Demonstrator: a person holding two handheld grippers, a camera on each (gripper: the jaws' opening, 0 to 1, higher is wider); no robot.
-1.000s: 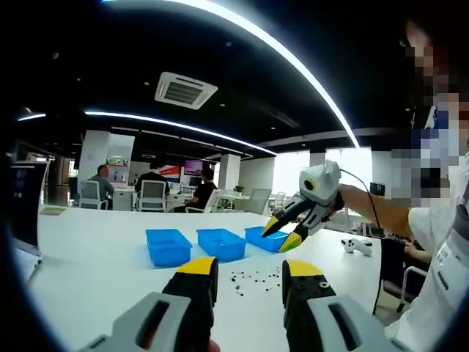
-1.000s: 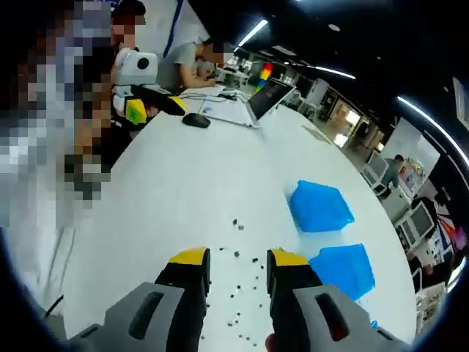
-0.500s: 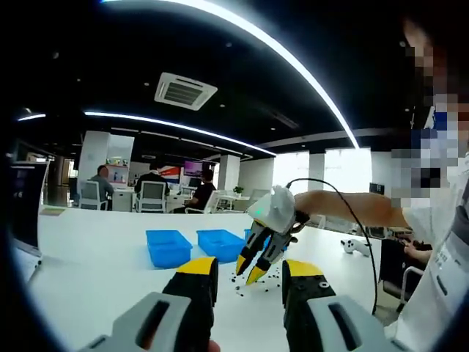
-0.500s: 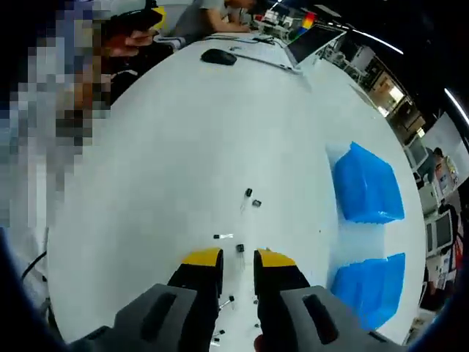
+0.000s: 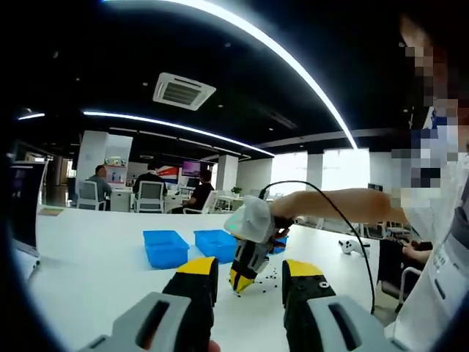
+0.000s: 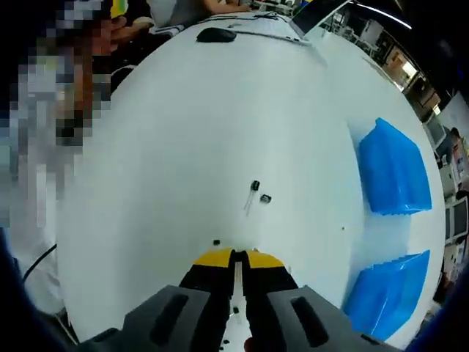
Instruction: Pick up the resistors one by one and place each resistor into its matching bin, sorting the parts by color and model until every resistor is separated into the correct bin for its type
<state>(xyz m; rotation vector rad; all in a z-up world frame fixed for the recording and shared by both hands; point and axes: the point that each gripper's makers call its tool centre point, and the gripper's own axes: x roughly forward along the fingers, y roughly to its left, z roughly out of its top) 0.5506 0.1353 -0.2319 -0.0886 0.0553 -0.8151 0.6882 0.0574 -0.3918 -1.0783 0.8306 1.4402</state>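
Two blue bins are seen side by side on the white table in the left gripper view, with a third mostly hidden behind the right gripper, which is pointed down at the scattered resistors just in front of the bins. Its yellow tips are pressed together at the table surface; whether a resistor is actually pinched can't be told from here. The left gripper is held back from the pile, jaws well apart with nothing between them.

Over in the right gripper view, the right gripper is seen from behind, its jaws closed down to a thin slit right on the table. A couple of small dark resistors are lying a bit ahead of the tips, one with its leads trailing off. Off to the right, two of the blue bins are sat near the table edge, well apart from the loose parts. A dark mouse is spotted at the far end.
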